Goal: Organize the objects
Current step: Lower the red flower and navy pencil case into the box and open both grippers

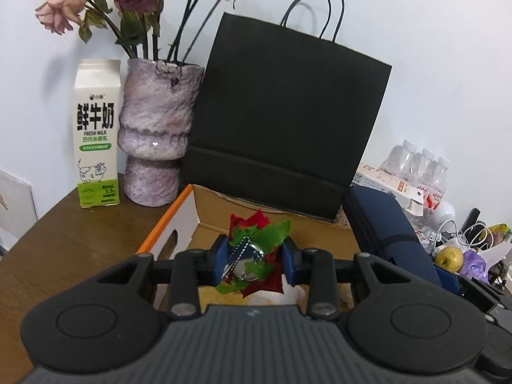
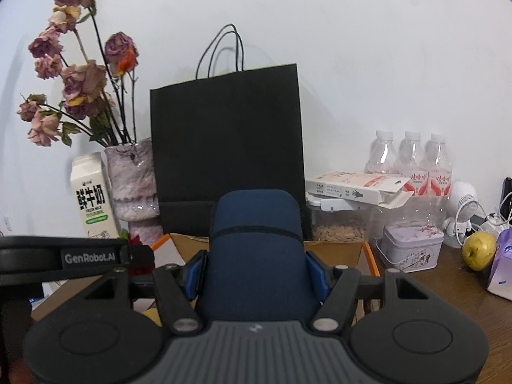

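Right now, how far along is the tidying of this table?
Midway, it seems. Some soft items already lie in the cardboard box. In hand: the left gripper holds a red artificial flower over the box, and the right gripper holds a navy case. Left on the table: a tin and a yellow fruit.

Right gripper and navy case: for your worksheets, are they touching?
Touching. In the right wrist view the right gripper has its blue pads pressed against both sides of the navy case.

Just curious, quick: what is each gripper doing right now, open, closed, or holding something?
Left gripper: closed on a red and green artificial flower.
Right gripper: closed on a dark blue case.
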Motion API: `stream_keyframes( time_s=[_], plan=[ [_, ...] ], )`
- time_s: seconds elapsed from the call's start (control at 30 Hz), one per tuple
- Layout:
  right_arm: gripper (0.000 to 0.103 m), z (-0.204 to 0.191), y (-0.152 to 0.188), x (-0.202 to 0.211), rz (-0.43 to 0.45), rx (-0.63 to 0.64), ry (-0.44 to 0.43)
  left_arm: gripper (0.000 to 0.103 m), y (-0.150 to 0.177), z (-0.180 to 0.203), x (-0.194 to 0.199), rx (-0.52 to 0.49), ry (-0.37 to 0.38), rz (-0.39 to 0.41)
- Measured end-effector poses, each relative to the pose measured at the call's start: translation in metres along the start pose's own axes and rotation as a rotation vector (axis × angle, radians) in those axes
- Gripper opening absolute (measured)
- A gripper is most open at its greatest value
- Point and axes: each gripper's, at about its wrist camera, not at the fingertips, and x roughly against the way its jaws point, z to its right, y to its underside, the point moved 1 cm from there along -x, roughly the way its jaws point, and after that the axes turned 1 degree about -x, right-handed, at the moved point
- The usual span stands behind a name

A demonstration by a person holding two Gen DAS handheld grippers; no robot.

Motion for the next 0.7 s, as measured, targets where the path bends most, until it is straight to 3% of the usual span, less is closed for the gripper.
stream_keyframes(
  time_s=[0.7],
  plan=[
    [0.063, 0.017, 0.024, -0.038, -0.065, -0.003, 0.045, 0.037, 0.002, 0.014, -0.049, -0.058, -0.055, -0.029]
  ],
)
